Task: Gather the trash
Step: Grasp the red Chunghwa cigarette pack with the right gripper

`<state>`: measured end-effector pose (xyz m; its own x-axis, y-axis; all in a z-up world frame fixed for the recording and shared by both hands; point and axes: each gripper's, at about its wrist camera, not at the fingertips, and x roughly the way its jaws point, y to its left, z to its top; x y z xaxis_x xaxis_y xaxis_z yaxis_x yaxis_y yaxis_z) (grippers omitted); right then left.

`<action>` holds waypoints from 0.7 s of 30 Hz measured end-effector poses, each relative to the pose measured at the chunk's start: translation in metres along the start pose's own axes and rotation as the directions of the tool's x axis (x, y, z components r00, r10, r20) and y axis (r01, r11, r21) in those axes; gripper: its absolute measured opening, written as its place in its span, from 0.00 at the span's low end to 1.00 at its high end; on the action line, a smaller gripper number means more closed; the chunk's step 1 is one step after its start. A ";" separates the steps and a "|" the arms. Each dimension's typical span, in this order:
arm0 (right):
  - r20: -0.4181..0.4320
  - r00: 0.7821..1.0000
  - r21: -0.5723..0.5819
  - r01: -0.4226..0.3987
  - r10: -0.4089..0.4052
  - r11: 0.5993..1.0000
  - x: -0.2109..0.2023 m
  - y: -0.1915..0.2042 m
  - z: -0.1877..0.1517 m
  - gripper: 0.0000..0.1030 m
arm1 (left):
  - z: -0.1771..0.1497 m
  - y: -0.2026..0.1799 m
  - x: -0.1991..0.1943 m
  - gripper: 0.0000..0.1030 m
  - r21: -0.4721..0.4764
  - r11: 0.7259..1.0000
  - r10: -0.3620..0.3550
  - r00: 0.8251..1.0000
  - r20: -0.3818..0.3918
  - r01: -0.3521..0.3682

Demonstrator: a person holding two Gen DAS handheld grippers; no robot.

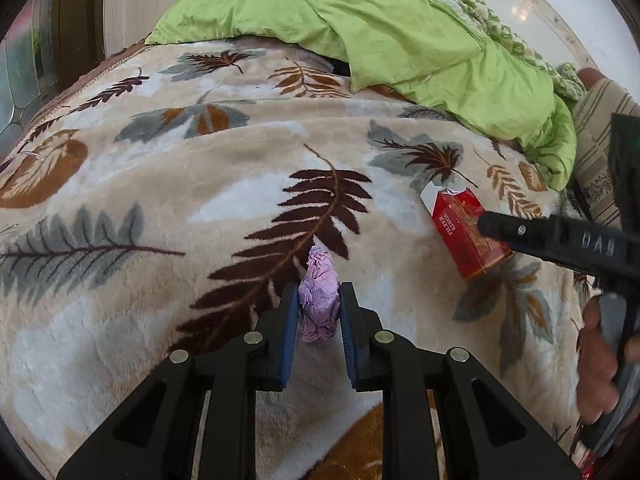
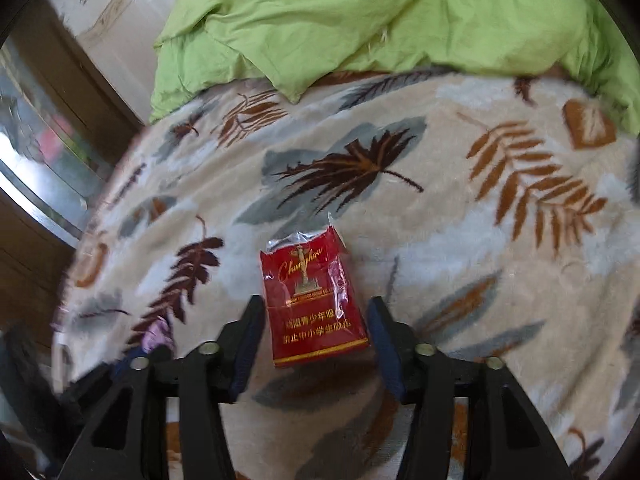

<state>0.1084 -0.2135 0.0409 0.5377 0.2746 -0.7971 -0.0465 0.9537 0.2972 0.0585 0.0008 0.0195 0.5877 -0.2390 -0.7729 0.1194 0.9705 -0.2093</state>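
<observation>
Plush, fuzzy fleece blanket (image 1: 200,200), matt, woven with leaf shapes. Smooth, faintly creased green cotton-like duvet (image 1: 360,20) with a soft sheen. Crumpled lilac wrapper (image 1: 318,296), thin and crinkly like paper or foil. Red cigarette pack (image 2: 316,304) of printed card under glossy clear film, torn open at the top. Left gripper (image 1: 319,300) and right gripper (image 2: 316,332) of matt black moulded plastic, with dull blue rubbery finger pads (image 1: 292,320) and shiny metal pivot pins (image 1: 253,337).
</observation>
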 end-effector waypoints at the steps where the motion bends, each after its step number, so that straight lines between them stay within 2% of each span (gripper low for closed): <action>1: 0.008 1.000 -0.035 0.022 -0.022 0.999 0.002 0.007 -0.001 0.62 | 0.000 0.000 0.000 0.19 0.003 1.000 0.002 1.000 0.001 -0.002; 3: 0.008 0.997 -0.116 0.077 -0.076 0.990 0.009 0.021 -0.002 0.62 | 0.000 0.001 0.002 0.19 0.011 1.000 0.001 1.000 0.002 -0.001; 5: 0.016 0.986 -0.185 0.167 -0.167 0.969 0.018 0.032 -0.008 0.61 | 0.001 0.002 0.003 0.20 0.009 1.000 -0.006 1.000 0.003 0.006; 6: 0.015 0.983 -0.185 0.181 -0.182 0.966 0.020 0.033 -0.009 0.55 | 0.001 0.004 0.004 0.21 0.002 1.000 -0.014 1.000 0.002 0.014; 14: 0.043 0.984 0.004 0.173 -0.173 0.985 -0.002 0.015 -0.031 0.55 | -0.001 -0.001 0.006 0.21 0.029 1.000 0.008 1.000 0.005 -0.009; 21: 0.062 0.979 0.089 0.186 -0.192 0.978 -0.023 0.008 -0.048 0.55 | -0.003 -0.005 0.007 0.22 0.058 0.998 0.038 0.999 0.005 -0.038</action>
<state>0.0558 -0.2059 0.0364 0.5875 0.0784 -0.8054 0.1297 0.9733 0.1893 0.0598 -0.0059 0.0138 0.5956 -0.2020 -0.7774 0.1432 0.9791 -0.1447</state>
